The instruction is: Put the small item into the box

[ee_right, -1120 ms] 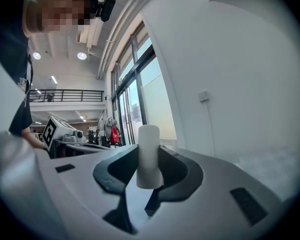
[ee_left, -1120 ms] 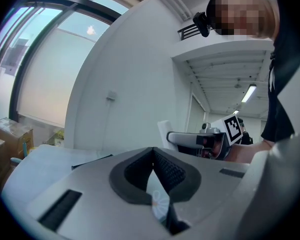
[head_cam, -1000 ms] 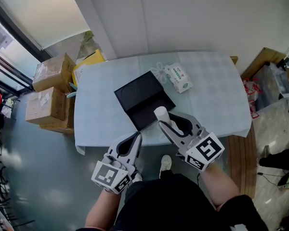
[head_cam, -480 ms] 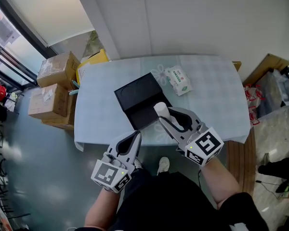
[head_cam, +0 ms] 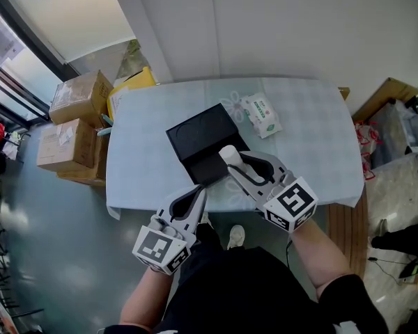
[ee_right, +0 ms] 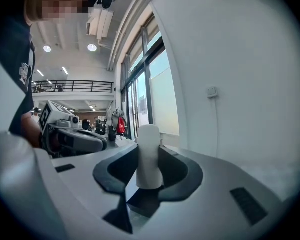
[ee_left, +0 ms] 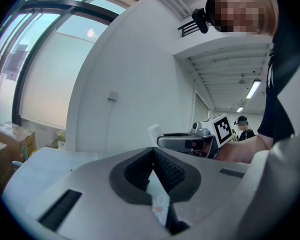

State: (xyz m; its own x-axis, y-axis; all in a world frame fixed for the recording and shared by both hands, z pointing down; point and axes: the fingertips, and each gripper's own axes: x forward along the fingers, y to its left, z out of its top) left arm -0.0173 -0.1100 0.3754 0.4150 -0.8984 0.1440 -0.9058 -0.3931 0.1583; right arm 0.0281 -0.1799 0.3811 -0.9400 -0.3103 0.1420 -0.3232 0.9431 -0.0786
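Observation:
An open black box [head_cam: 207,143] lies on the table [head_cam: 153,152], its lid part nearest me. My right gripper [head_cam: 235,165] is shut on a small white cylinder [head_cam: 228,155], which it holds upright over the box's near edge. In the right gripper view the white cylinder [ee_right: 149,156] stands pinched between the two dark pads, with the black box [ee_right: 145,199] below. My left gripper [head_cam: 197,196] hovers at the table's front edge, its jaws shut with nothing between them. The left gripper view shows the shut left gripper [ee_left: 154,156] and, past it, the right gripper [ee_left: 190,141] with the cylinder [ee_left: 155,132].
A white and green tissue pack [head_cam: 260,114] lies behind the box on the right, next to a flower print on the cloth. Cardboard boxes [head_cam: 73,124] and a yellow item [head_cam: 129,85] stand on the floor at left. A wall runs behind the table.
My right gripper has moved slightly left and forward with the cylinder, now over the box's near part. The left gripper has barely shifted.

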